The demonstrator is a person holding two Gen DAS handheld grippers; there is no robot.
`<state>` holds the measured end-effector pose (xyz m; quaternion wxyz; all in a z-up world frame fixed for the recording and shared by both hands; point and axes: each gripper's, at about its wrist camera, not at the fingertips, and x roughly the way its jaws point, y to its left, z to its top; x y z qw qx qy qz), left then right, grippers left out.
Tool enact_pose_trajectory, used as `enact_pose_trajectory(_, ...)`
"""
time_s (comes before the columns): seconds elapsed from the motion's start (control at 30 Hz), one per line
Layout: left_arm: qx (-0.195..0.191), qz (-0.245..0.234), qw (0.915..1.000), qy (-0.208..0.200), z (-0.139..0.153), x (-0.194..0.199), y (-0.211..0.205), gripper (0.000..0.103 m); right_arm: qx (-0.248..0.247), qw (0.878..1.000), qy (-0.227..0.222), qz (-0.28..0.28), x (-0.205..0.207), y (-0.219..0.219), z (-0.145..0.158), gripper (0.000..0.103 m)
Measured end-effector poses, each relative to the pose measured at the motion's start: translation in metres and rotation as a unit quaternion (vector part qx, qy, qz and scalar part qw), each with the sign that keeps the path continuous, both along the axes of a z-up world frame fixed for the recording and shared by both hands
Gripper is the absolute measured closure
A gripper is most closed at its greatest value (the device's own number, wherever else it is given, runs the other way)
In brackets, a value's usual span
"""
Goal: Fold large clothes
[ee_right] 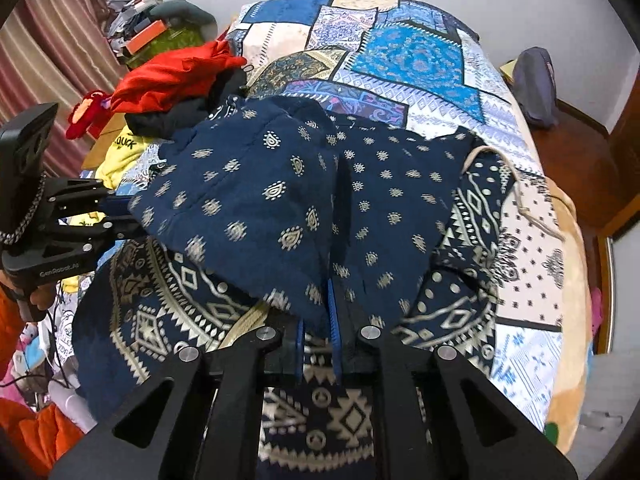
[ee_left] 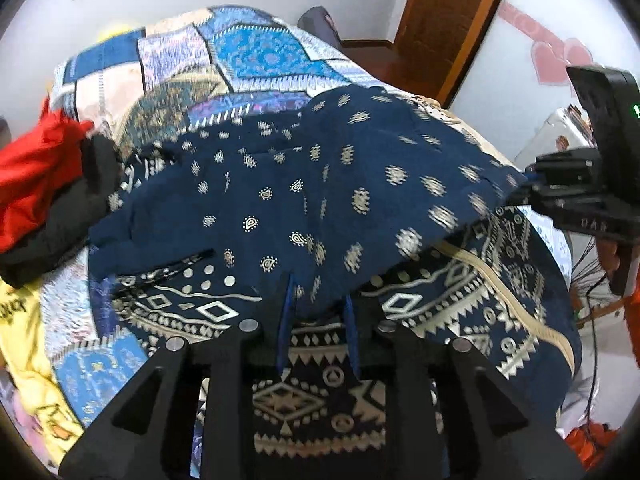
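A large navy garment [ee_left: 320, 184] with cream paisley dots and a geometric border lies on the bed; its upper layer is lifted and folded over the bordered lower part [ee_right: 168, 304]. My left gripper [ee_left: 319, 288] has its blue pads apart, with the folded edge lying loosely between them and the border cloth showing through the gap. It also shows from the side as the left gripper [ee_right: 120, 216] at the fold's left corner. My right gripper [ee_right: 316, 304] has its pads close together on the fold's edge. The right gripper [ee_left: 524, 192] meets the fold's right corner.
The bed carries a blue patchwork quilt [ee_right: 400, 48]. A pile of red clothes [ee_right: 172, 76] and black clothes sits at its far left, with a yellow garment [ee_right: 120, 152] beside it. A grey bag [ee_right: 534, 84] and a wooden door [ee_left: 448, 12] stand beyond the right side.
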<state>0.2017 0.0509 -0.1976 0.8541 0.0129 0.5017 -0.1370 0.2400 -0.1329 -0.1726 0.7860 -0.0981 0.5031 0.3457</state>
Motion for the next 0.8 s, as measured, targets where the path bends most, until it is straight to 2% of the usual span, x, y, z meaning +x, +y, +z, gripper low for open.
enact_pose_trajectory(0.07,-0.002,-0.002,0.9999,-0.015,0.012,-0.006,-0.001,0.074,0.004,1.0,-0.009,0.0,-0.004,-0.004,0.008,0.092)
enact_pose_trajectory(0.13,-0.007,0.003,0.9994,-0.034,0.027,-0.01,0.002,0.07,0.01,1.0,-0.027,-0.001,-0.009,-0.008,0.022,0.09)
enact_pose_trajectory(0.3,-0.006,0.028,0.9966,-0.078,0.061,-0.006,0.01,0.07,0.028,0.996,-0.079,-0.018,-0.014,-0.014,0.051,0.088)
enact_pose_trajectory(0.37,-0.001,0.041,0.9948,-0.093,0.071,0.002,0.013,0.069,0.032,0.995,-0.093,-0.033,-0.006,-0.012,0.06,0.077)
enact_pose_trajectory(0.43,-0.003,0.053,0.9939,-0.097,0.078,0.013,0.017,0.068,0.044,0.992,-0.103,-0.056,0.004,-0.011,0.066,0.059)
enact_pose_trajectory(0.47,-0.009,0.058,0.9934,-0.099,0.08,0.019,0.019,0.065,0.048,0.991,-0.107,-0.065,0.005,-0.011,0.068,0.057)
enact_pose_trajectory(0.57,-0.019,0.07,0.9925,-0.099,0.082,0.035,0.02,0.056,0.066,0.991,-0.092,-0.073,0.021,-0.001,0.066,0.057)
enact_pose_trajectory(0.67,-0.023,0.067,0.9933,-0.092,0.074,0.049,0.016,0.055,0.063,0.993,-0.069,-0.073,0.035,0.011,0.052,0.057)
enact_pose_trajectory(0.8,0.003,0.055,0.996,-0.07,0.048,0.066,-0.001,0.055,0.04,0.997,-0.032,-0.06,0.042,0.025,0.024,0.057)
